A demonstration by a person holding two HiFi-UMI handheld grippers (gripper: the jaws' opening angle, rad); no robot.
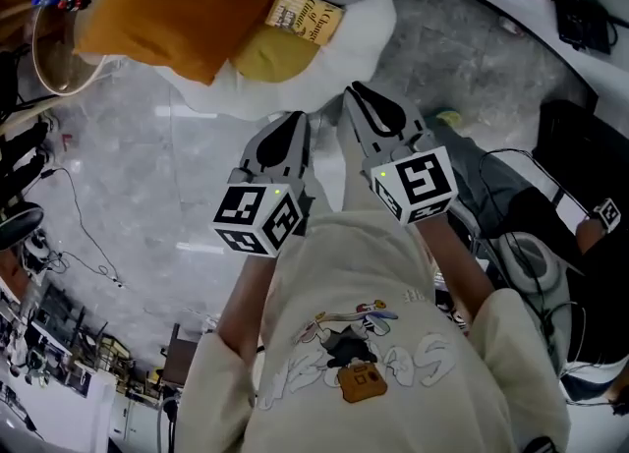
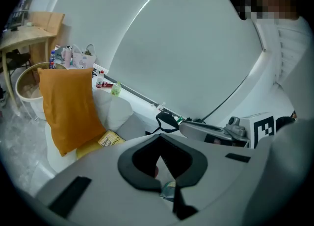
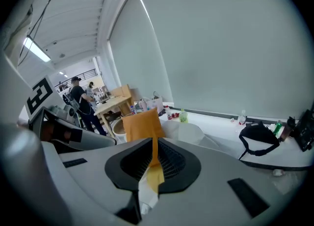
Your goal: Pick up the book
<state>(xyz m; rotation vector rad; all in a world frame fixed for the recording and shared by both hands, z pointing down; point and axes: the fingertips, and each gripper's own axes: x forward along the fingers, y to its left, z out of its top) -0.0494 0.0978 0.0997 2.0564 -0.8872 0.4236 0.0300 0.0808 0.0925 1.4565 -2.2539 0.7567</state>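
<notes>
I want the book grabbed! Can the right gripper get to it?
Probably yes: the book lies uncovered on the yellow cushion, nothing between it and the right gripper, though its jaws are shut.

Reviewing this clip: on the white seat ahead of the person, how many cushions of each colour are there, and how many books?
Orange cushion: 1
Yellow cushion: 1
Book: 1
Total: 3

Wears a cream, cartoon-print T-shirt (image 1: 393, 353) and carries a grey-and-black left hand-held gripper (image 1: 295, 121) and right hand-held gripper (image 1: 356, 95).
</notes>
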